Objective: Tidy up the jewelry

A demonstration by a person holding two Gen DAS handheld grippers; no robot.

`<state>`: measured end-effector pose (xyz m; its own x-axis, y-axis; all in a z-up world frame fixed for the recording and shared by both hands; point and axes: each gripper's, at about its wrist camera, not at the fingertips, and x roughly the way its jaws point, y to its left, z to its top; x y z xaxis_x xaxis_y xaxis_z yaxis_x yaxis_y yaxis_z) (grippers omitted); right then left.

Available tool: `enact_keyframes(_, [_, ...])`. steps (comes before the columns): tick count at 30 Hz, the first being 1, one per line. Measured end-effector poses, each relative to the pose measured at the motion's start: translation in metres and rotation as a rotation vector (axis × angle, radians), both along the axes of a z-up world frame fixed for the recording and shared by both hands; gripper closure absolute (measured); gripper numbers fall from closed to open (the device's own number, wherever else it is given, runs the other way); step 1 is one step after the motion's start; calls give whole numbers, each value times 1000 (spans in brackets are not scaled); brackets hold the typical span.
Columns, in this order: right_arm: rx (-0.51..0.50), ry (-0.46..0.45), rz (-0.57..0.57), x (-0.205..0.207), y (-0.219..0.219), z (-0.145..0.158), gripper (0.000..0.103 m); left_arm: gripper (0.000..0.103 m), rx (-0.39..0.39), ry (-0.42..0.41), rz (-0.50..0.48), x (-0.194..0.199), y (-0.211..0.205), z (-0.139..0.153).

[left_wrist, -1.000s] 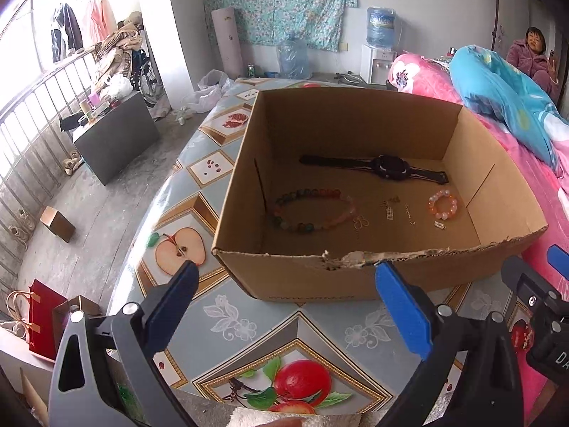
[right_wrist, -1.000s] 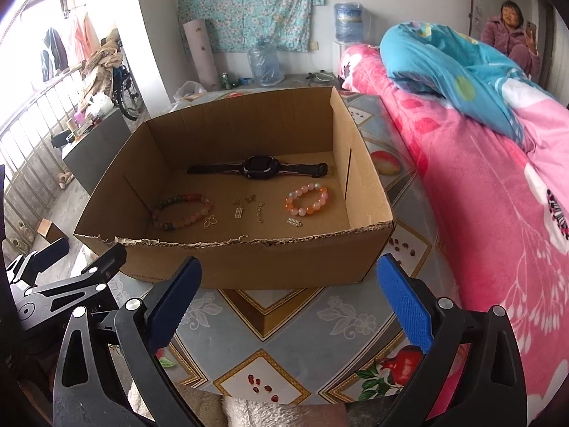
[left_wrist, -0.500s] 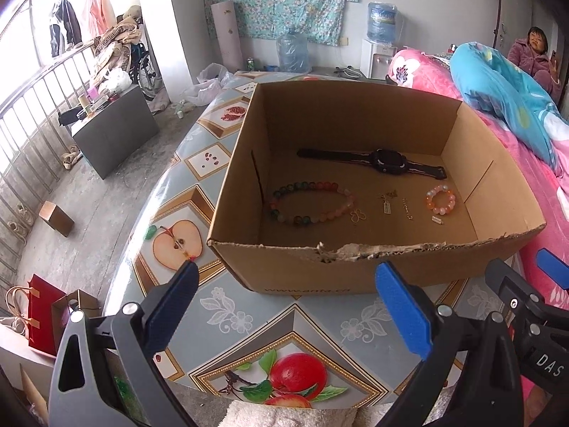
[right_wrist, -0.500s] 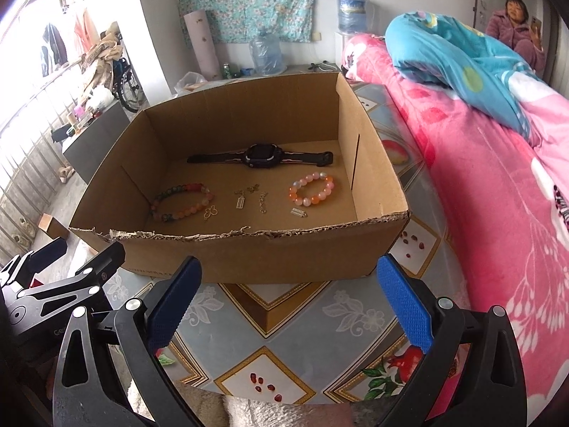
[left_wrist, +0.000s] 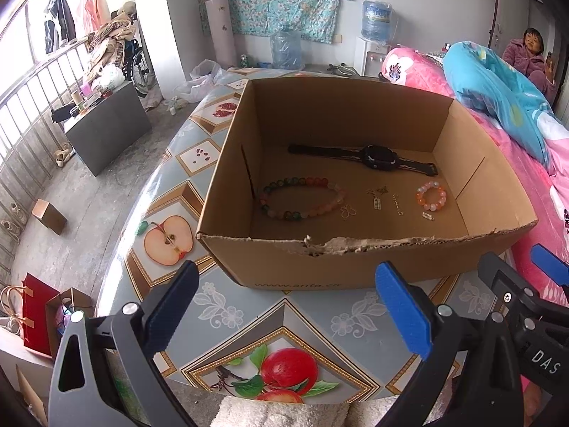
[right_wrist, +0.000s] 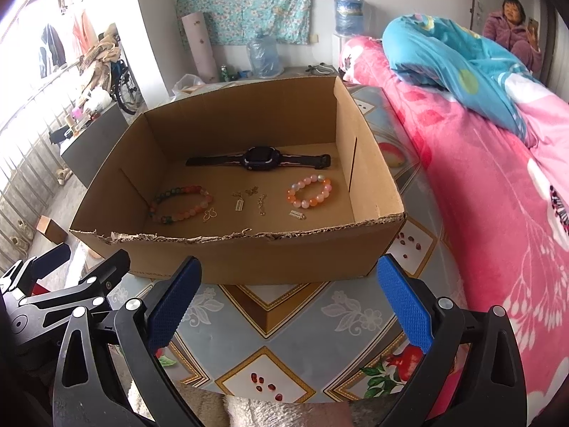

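Both your claws — left claw (left_wrist: 284,306) and right claw (right_wrist: 290,293) — gape wide and empty, so reaching low risks snagging the cardboard box (right_wrist: 284,252)'s torn front rim — scattering the small charms (right_wrist: 249,201).

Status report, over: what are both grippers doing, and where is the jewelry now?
Left gripper open, empty. Right gripper open, empty. Watch, two bead bracelets and small charms lie in cardboard box. Nothing blocks the box opening.

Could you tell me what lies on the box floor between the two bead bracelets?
Several small gold charms lie loose between the multicolour bracelet and the orange bracelet, touching neither; both wrist views show it.
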<state>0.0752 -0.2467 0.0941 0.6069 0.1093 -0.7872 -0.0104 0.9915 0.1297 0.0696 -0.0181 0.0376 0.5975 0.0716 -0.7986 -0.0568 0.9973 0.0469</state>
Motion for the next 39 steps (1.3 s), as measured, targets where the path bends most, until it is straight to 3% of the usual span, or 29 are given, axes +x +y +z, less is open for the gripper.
enact_keyframes(39, [-30,13,5,3,-4,-6,8,6,-19,13,3,1,4,-2])
